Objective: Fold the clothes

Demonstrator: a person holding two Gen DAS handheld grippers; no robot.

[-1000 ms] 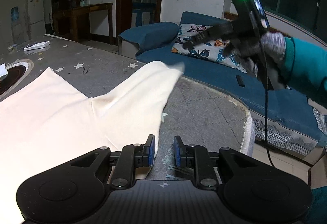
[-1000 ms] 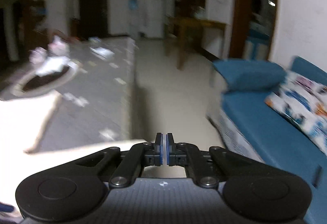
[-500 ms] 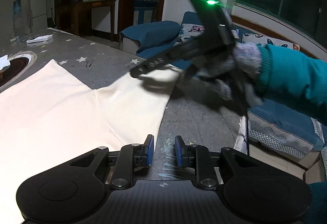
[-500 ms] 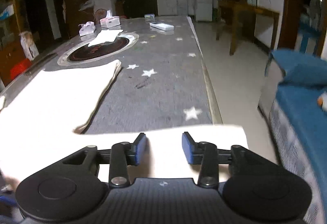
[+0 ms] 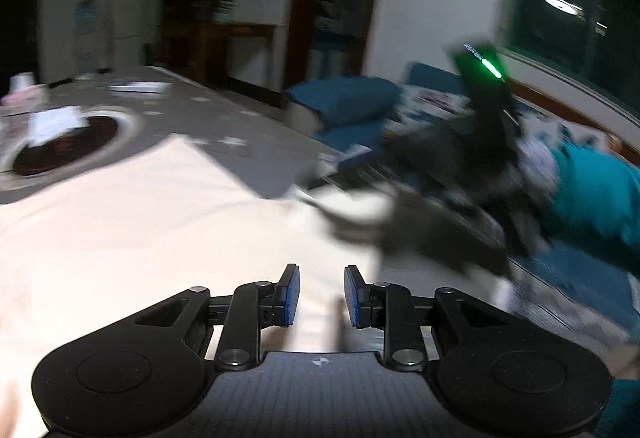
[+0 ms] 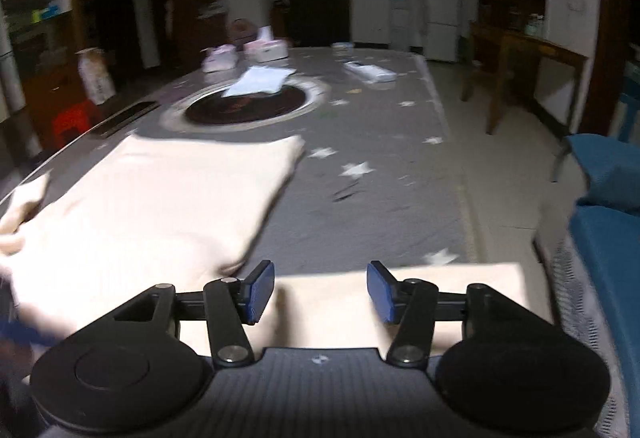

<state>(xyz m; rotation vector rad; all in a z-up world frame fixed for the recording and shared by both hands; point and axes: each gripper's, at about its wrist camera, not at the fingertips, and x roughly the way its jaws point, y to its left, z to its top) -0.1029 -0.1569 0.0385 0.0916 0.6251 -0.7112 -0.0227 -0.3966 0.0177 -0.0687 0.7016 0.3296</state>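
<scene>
A cream garment (image 6: 152,206) lies spread flat on the grey star-printed table (image 6: 376,174), its body to the left in the right wrist view and one sleeve (image 6: 452,278) stretched toward the table's near right edge. The right gripper (image 6: 321,292) hangs over that sleeve; its jaws have just been opening and now stand apart, the blue fingers (image 6: 260,292) either side of the cloth below with nothing pinched between them. In the left wrist view, which is blurred, the garment (image 5: 132,238) fills the lower left, and the left gripper (image 5: 321,295) sits above its edge with a narrow gap between the fingers (image 5: 291,294); they grip nothing. Beyond it a gloved hand (image 5: 532,178) in a teal sleeve (image 5: 592,198) carries the right gripper, its green light showing. Farther along the table there is a dark round inset (image 6: 248,106) with white papers (image 6: 260,80) on it, and tissue boxes (image 6: 268,48) behind. A blue sofa (image 6: 608,238) stands to the right of the table.
</scene>
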